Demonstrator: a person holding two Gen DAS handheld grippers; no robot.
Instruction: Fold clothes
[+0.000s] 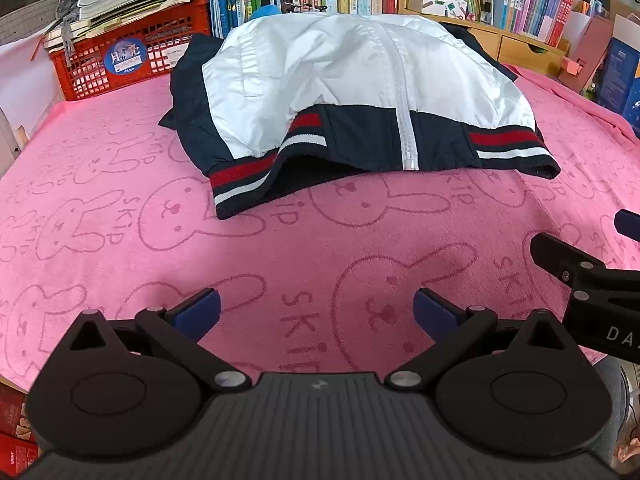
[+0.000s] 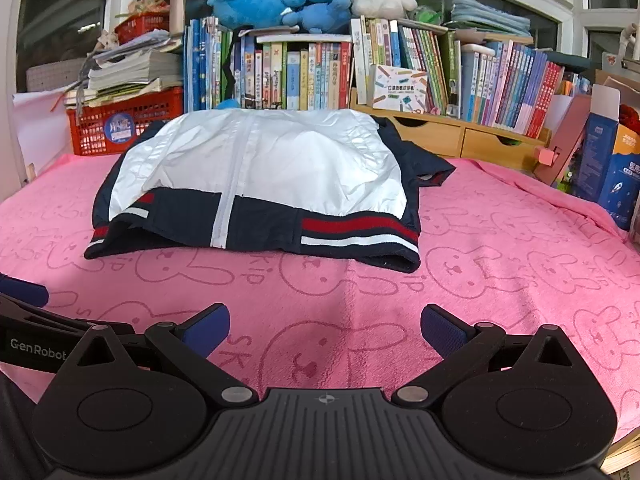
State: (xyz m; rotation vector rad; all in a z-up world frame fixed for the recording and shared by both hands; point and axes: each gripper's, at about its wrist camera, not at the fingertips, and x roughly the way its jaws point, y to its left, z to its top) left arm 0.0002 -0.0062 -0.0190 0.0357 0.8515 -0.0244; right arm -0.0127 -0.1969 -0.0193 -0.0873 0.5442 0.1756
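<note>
**Jacket flat, both grippers clear of it**

While the white and navy jacket point(image 1: 352, 92) lies zipped on the pink towel point(image 1: 120, 248), hem nearest, both tools sit short of it. Left gripper point(image 1: 317, 314): jaws apart, empty, jacket at 12 o'clock. Right gripper point(image 2: 325, 330): jaws apart, empty, jacket toward 11 o'clock. Sleeves look tucked under, though hard to tell. Books point(image 2: 304, 76) stand behind.

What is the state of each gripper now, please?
Left gripper: open, holding nothing, above the pink towel.
Right gripper: open, holding nothing.
</note>
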